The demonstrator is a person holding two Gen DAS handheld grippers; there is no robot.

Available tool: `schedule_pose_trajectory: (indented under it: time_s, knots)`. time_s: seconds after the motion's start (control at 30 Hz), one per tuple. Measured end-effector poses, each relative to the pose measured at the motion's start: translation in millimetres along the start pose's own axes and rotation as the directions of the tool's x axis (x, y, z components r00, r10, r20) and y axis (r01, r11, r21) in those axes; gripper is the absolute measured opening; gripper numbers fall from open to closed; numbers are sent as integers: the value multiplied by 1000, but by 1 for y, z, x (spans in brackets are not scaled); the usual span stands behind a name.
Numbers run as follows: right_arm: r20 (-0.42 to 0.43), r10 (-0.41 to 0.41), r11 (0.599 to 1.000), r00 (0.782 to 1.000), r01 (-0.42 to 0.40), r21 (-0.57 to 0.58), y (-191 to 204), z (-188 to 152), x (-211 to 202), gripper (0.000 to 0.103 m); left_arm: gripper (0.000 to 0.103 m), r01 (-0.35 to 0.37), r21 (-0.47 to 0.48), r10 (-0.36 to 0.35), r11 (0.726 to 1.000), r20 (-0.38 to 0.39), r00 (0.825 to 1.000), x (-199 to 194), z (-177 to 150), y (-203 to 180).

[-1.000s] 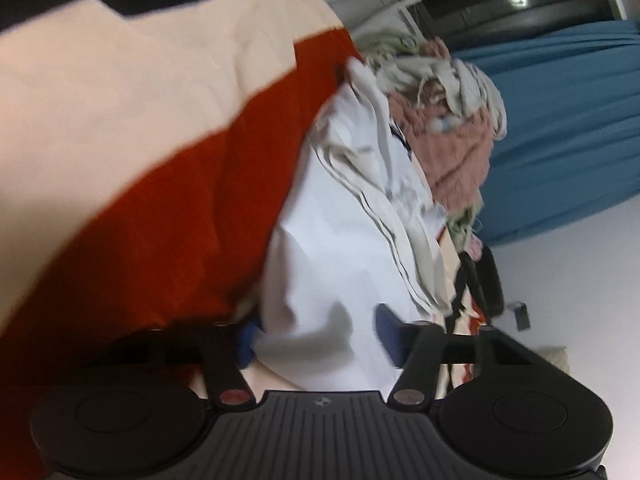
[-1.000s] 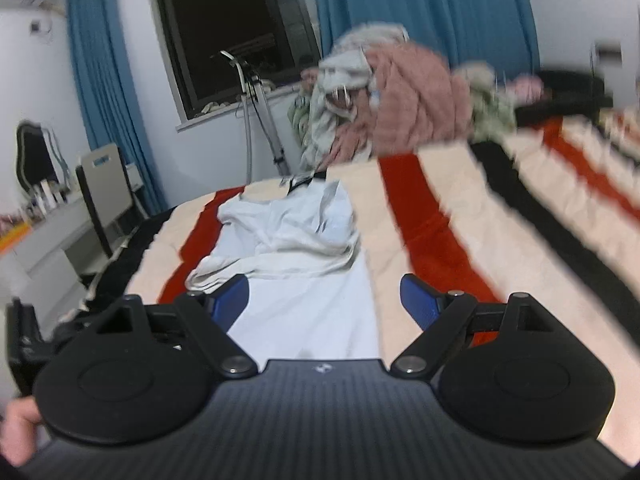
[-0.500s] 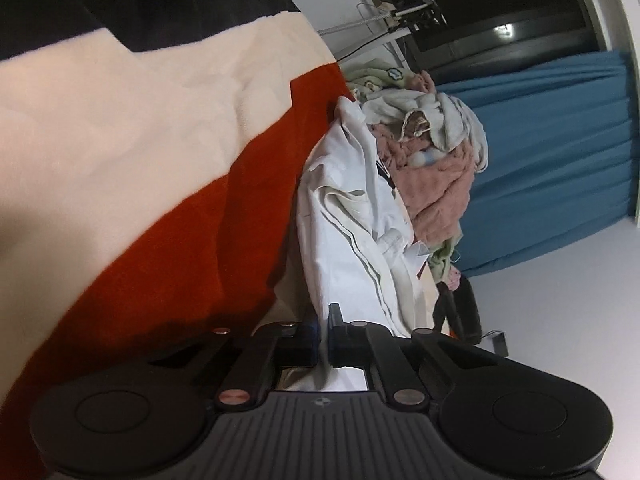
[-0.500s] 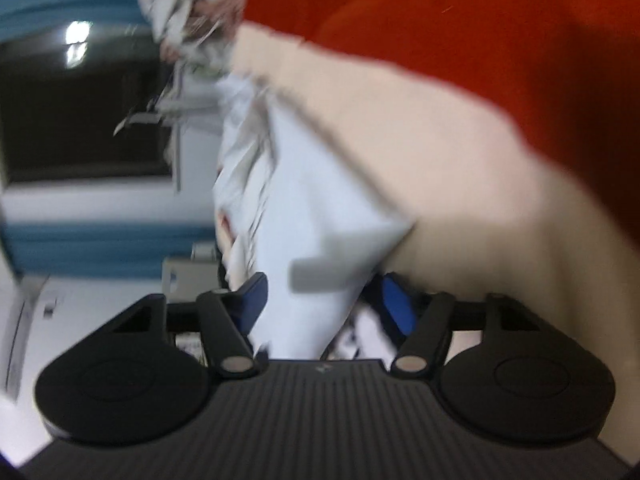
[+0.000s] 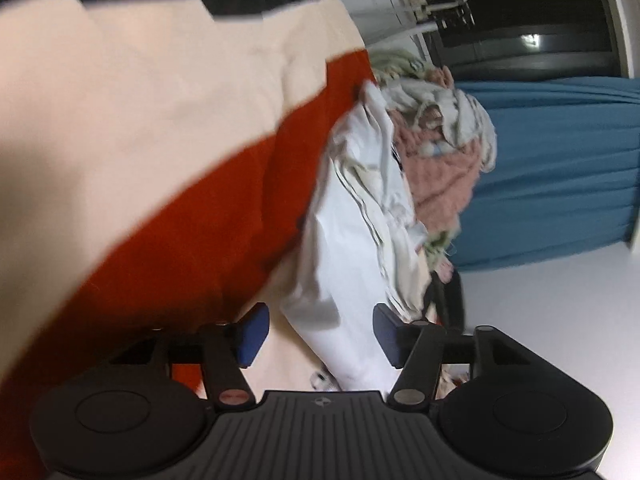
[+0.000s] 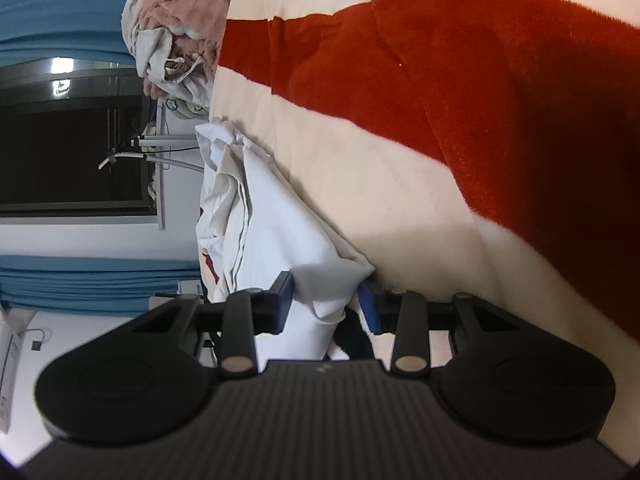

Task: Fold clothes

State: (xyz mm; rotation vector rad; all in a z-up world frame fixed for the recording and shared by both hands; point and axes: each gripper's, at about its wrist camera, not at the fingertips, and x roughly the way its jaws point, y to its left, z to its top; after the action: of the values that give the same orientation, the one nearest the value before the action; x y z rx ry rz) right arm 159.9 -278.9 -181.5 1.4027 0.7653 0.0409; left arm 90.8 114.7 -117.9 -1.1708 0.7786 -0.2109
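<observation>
Both spread: left tool [image 5: 320,334], right tool [image 6: 325,302] straddling white garment [image 6: 280,232] corners

Home bedroom, striped bed blanket [image 6: 400,184], heaped laundry [image 5: 444,160], blue curtains [image 5: 560,176], dark window [image 6: 68,152]

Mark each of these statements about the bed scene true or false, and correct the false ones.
1. The white garment lies on a striped blanket. True.
2. The left gripper is clamped shut on the garment. False: its jaws stand open, with cloth between them.
3. A pile of clothes sits beyond the garment. True.
4. The curtain is red. False: it is blue.
5. The right gripper has open jaws around a garment corner. True.
</observation>
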Motion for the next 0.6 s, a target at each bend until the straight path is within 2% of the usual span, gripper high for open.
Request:
schedule_pose_trajectory:
  time_s: [0.17, 0.23, 0.3, 0.33, 0.37, 0.4, 0.5, 0.6]
  knots:
    - [5, -6, 999, 1000, 6, -33, -1, -1, -4, 39, 55, -10, 23, 10, 1000, -10, 1000, 33, -1, -5]
    - [11, -12, 998, 1000, 13, -66, 1, -1, -4, 35, 43, -17, 38, 17, 999, -3, 1000, 41, -1, -7]
    - [15, -14, 996, 1000, 16, -93, 3, -1, -4, 24, 20, -22, 44, 21, 999, 20, 1000, 41, 0, -7]
    - [17, -15, 994, 1000, 17, -105, 5, -2, -4, 16, 17, -21, 45, 19, 999, 28, 999, 41, 0, -7]
    - [19, -9, 993, 1000, 11, -119, 7, -2, -5, 13, 10, -18, 46, 17, 999, 35, 999, 40, 0, -7]
    - [22, 1, 991, 1000, 2, -133, 10, -3, -7, 12, 7, -6, 60, 4, 998, 42, 999, 38, 0, -8]
    - [34, 50, 979, 998, -42, -200, 24, -8, -16, 9, 5, 11, 169, -28, 986, 100, 995, 25, -3, -27]
    - [45, 81, 950, 996, -64, -306, 44, -16, -35, 8, 5, 29, 251, -63, 968, 125, 990, 7, -10, -46]
